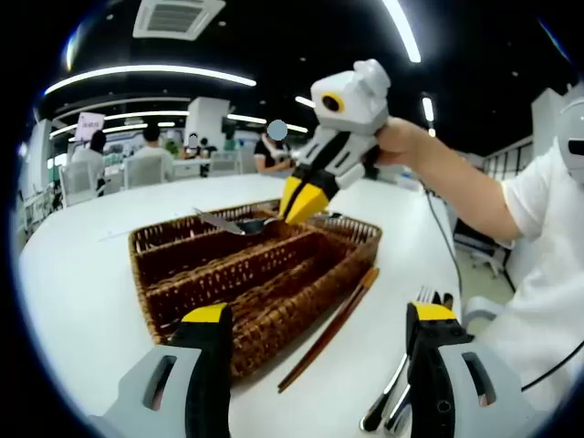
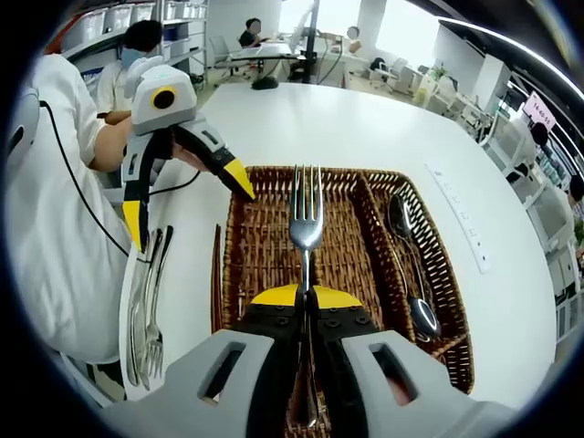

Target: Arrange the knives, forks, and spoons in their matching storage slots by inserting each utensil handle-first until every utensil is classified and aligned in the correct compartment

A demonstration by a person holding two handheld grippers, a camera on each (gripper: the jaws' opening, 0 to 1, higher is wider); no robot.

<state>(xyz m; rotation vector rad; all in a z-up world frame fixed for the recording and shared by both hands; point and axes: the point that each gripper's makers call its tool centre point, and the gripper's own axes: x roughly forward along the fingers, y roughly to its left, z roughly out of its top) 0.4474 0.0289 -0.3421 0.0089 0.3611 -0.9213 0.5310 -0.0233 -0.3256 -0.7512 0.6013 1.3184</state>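
Note:
A brown wicker basket (image 2: 230, 255) with long slots lies on the white table. My right gripper (image 2: 307, 306) is shut on the handle of a silver fork (image 2: 306, 214), held over the middle slot with its tines pointing away. Two spoons (image 2: 406, 246) lie in the right-hand slot. My left gripper (image 2: 187, 201) hangs open beside the basket, above several loose forks (image 2: 146, 306) on the table. In the left gripper view my left gripper (image 1: 319, 333) stands open before the basket (image 1: 146, 274), and the right gripper (image 1: 301, 205) hovers over its far end. Loose forks (image 1: 397, 392) lie by my right jaw.
A thin brown stick (image 1: 333, 324) lies along the basket's side, the same stick (image 2: 217, 274) showing between basket and forks. The person's white-sleeved arm (image 1: 474, 182) reaches in. The table edge (image 1: 456, 274) runs close by. People sit at desks (image 1: 151, 151) behind.

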